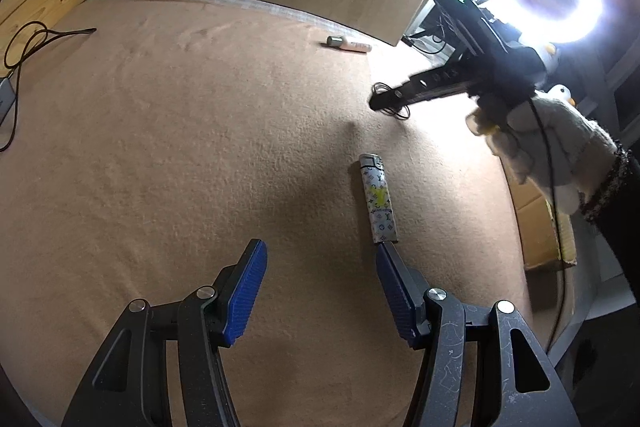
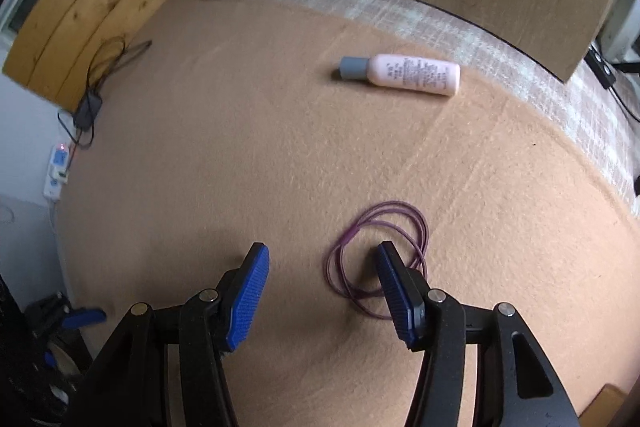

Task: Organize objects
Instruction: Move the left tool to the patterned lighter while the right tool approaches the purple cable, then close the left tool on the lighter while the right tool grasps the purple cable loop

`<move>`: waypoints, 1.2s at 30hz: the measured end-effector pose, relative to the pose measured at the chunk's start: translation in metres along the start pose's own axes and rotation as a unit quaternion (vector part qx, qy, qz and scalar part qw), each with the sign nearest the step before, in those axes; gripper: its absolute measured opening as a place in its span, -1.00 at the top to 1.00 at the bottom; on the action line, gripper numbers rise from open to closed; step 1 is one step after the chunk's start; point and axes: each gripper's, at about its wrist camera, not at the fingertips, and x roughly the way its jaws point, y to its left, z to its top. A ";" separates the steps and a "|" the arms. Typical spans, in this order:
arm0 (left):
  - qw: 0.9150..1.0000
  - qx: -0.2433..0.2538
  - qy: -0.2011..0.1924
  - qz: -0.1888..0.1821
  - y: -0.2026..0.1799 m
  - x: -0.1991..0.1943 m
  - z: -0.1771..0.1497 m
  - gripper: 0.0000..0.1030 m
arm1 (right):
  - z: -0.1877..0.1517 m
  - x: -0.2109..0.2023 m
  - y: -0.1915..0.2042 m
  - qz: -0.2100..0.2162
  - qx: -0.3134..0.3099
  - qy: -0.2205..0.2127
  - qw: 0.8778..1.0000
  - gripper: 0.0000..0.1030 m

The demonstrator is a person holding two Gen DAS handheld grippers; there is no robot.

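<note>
Lighter (image 1: 378, 199) — silver, monogram-printed, lying flat.

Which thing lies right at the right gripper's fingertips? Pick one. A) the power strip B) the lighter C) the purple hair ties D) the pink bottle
C: in the right wrist view the purple hair ties loop around one finger of the right gripper, while the pink bottle lies far off by the cloth's back edge and the lighter lies at the left gripper.
</note>
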 end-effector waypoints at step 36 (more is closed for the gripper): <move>0.987 0.133 0.069 0.055 -0.073 0.093 0.034 -0.18 | -0.194 -0.036 0.032 -0.098 0.059 -0.060 0.992 -0.21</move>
